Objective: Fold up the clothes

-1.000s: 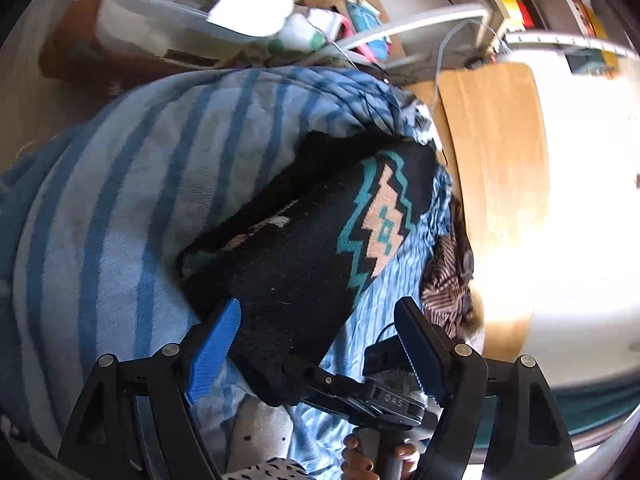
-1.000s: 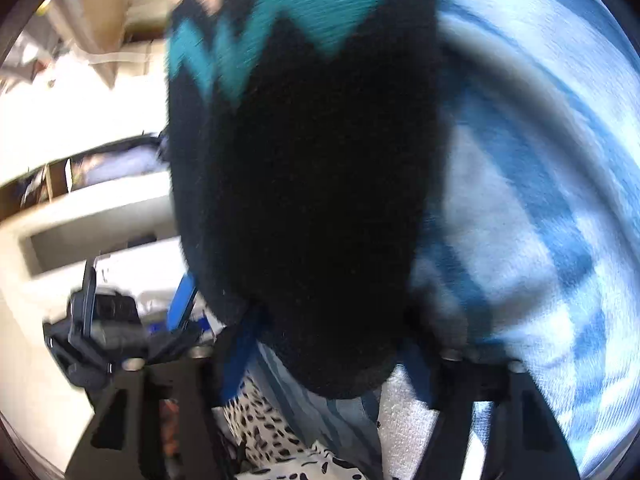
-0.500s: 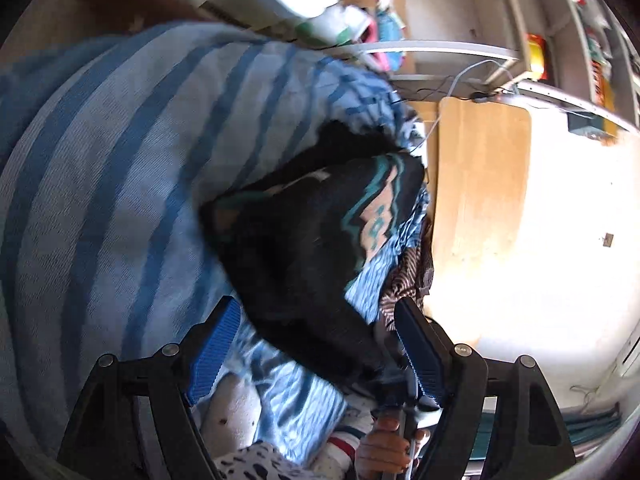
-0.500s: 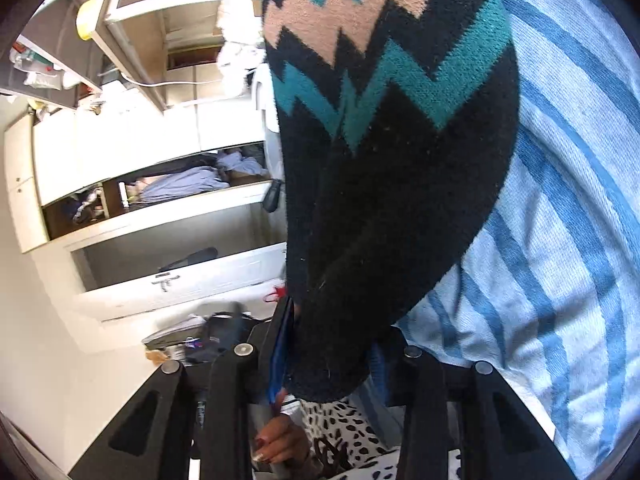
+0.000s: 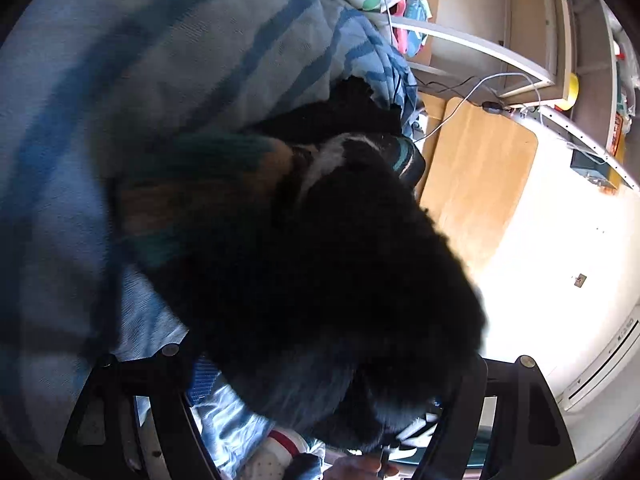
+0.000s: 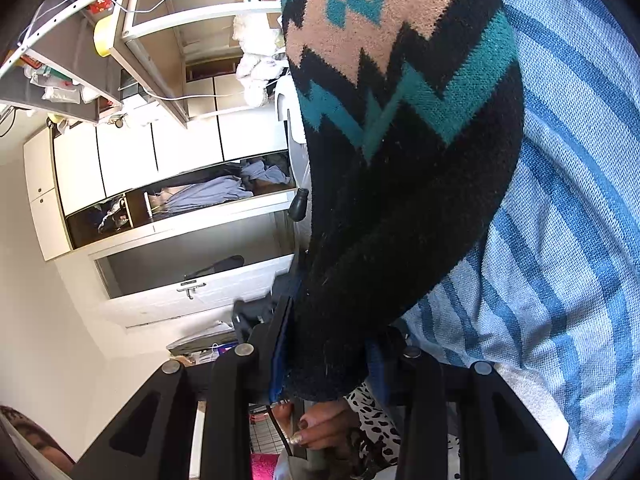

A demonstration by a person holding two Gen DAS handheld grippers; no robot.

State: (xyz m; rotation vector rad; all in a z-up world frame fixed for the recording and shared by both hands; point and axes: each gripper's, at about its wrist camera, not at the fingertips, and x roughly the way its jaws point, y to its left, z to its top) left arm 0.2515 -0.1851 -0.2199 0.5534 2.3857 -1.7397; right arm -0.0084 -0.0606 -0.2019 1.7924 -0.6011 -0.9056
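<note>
Black knit sweater with teal and tan zigzag pattern: thick, fuzzy wool-like knit, lying bunched on a blue-and-white striped woven blanket that covers what looks like a bed.

Handling, as a judgement: soft and limp, no stiffness of its own; moderate weight for a garment, so a lifted edge will sag and drag the rest along. Napped surface should grip well on the pads; not fragile, though the knit may stretch if pulled by one point. Best held at a hem or doubled edge, both corners at once, not mid-panel.

Right tool: jaws have just been closing; now narrow, with the black lower edge of the sweater pinched between the blue pads.

Left tool: jaws wide; a dark mass of the sweater lies between and over them, but I see no pad pressing on it.

Right wrist view: pattern sharp, grip point plain, a hand below the tool, white cupboards behind.

Left wrist view: sweater mostly blurred black bulk, but it shows a folded-back inner side with tan and teal, plus a pale wooden board beyond the blanket's edge.
</note>
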